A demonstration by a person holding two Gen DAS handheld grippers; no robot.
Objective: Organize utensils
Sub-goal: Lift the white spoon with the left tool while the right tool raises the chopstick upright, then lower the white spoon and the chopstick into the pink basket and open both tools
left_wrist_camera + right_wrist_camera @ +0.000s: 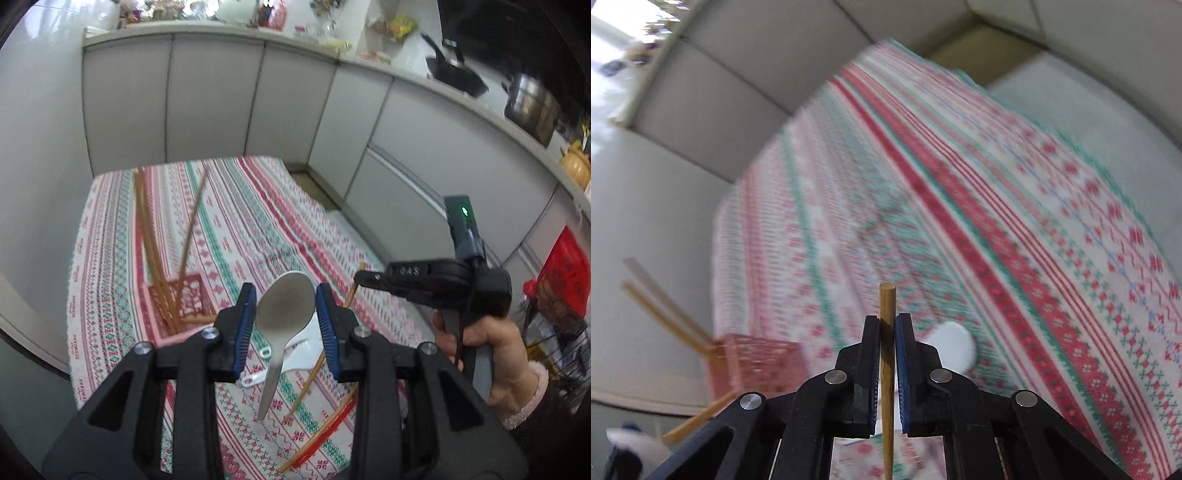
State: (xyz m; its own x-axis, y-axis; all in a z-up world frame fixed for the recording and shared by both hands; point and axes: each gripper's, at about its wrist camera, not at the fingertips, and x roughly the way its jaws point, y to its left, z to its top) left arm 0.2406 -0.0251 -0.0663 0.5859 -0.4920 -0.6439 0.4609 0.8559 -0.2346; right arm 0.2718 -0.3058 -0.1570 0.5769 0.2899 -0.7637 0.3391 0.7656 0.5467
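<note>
Kitchen corner, grey cabinet fronts all round; a black pan (456, 75) and a steel pot (532, 105) sit on the counter at upper right. Low table under a red, green and white patterned cloth (236, 221) fills the middle of both views.

Pink plastic lattice basket (184, 306) at lower left of the left wrist view, several long wooden chopsticks (147, 236) leaning out of it toward upper left. Evidently the collecting point.

Left gripper (286, 325): jaws part-spread, pinching the large steel spoon (284, 310) across its bowl, handle hanging down toward the cloth. Held clear of the table, likely for carrying to the basket.

Right gripper (886, 343): jaws pressed together on a single round wooden chopstick (887, 369), its blunt end poking just past the tips, shaft running back between the fingers. Seen from the left wrist view, the person's hand (491, 354) holds it at right.

Still loose on the cloth, lower centre: a white plastic scoop (303, 350), another wooden chopstick (308, 380), a red-and-amber pair (325, 428). Sorting is partly done.
</note>
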